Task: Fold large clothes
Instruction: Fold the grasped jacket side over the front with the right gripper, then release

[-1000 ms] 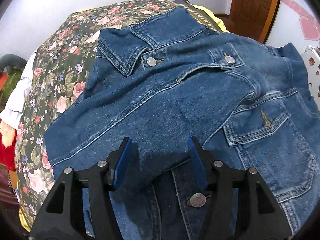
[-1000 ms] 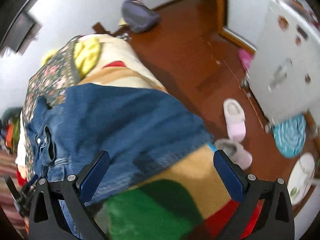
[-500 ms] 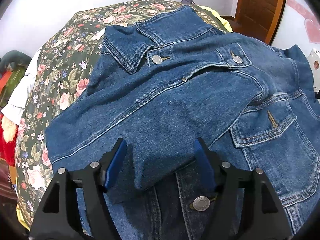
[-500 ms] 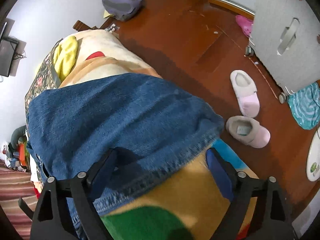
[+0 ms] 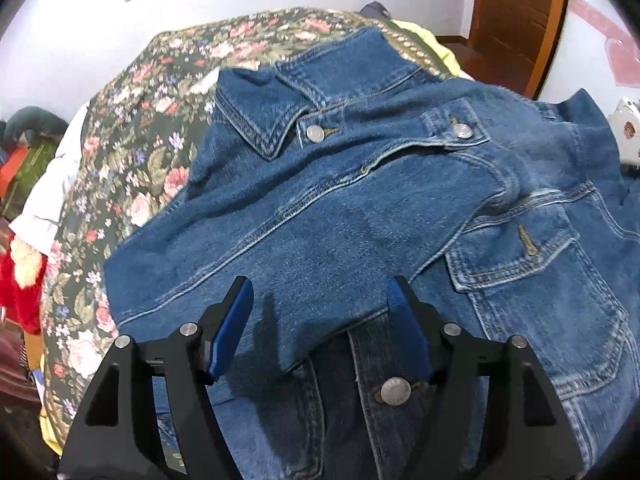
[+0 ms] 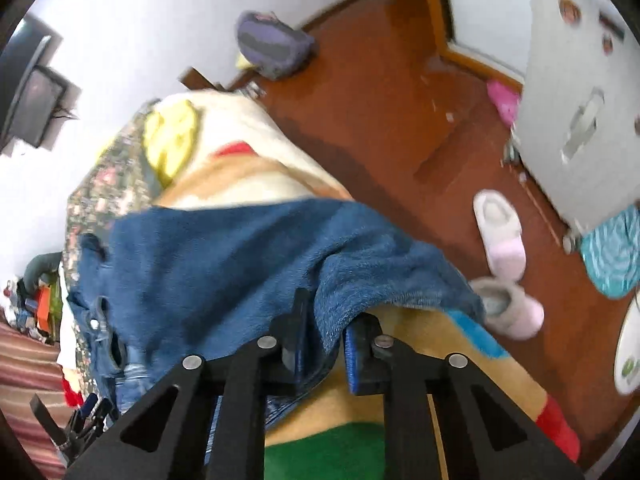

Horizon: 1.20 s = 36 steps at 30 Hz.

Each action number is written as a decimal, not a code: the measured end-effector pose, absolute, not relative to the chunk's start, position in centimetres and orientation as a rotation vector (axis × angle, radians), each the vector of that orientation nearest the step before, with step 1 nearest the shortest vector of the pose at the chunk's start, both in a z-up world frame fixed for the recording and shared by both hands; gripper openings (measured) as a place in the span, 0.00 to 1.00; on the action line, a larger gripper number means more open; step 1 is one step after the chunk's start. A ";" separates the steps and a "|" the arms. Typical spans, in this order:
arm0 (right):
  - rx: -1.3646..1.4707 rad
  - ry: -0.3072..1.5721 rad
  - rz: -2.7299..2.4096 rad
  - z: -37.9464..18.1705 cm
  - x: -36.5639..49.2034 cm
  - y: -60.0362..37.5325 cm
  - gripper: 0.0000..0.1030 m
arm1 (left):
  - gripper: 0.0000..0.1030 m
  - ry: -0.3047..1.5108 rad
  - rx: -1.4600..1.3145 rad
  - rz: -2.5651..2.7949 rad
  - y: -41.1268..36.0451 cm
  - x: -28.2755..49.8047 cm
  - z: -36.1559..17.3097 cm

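Denim jacket (image 5: 360, 208) lies spread front-up on the bed, directly under and ahead of the left gripper (image 5: 320, 312), whose two blue-padded fingers stand wide apart above the folded-over sleeve with nothing between them. Just below that gripper, the button placket runs toward the camera with one metal button (image 5: 395, 391) close by; two more buttons show farther up, one at the collar (image 5: 315, 133) and one on a chest pocket flap (image 5: 463, 131), making three visible. One patch pocket (image 5: 536, 280) with its flap sits to the right.

In the right wrist view, the right gripper (image 6: 320, 340) has its fingers drawn close together, pinching a bunched edge of the jacket (image 6: 248, 264), which drapes over the bed's side onto a multicoloured blanket (image 6: 400, 360). The cloth is mid-blue, with lighter seams and a slightly fuzzy, blurred surface here.

Beyond the jacket, a floral bedspread (image 5: 132, 128) covers the far part of the bed. On the wooden floor (image 6: 400, 120) lie two pale slippers (image 6: 500, 232), a grey bag (image 6: 272, 44) near the wall, and a teal mat (image 6: 612, 256).
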State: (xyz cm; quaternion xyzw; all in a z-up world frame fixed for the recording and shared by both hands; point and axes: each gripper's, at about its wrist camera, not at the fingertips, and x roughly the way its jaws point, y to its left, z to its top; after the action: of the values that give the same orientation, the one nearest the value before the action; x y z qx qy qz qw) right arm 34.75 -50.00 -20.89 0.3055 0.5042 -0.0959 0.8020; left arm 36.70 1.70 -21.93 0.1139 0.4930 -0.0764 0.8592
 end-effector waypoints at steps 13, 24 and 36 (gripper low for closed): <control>0.478 0.817 0.096 -5.9 37.0 -39.4 0.09 | 0.67 0.901 0.193 -0.174 3.8 33.2 -16.8; 0.248 0.949 0.357 -7.3 40.2 -21.3 0.09 | 0.67 0.851 0.169 -0.114 8.3 30.2 -15.5; 0.148 1.338 0.344 -20.4 41.2 -15.6 0.10 | 0.67 0.922 0.116 -0.075 12.1 28.4 -18.4</control>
State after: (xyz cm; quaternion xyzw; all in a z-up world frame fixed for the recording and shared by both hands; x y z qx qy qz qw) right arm 41.24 -15.64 -20.41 0.0681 0.6164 0.1586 0.7683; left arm 28.43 12.14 -18.36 0.0557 0.4446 -0.0362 0.8933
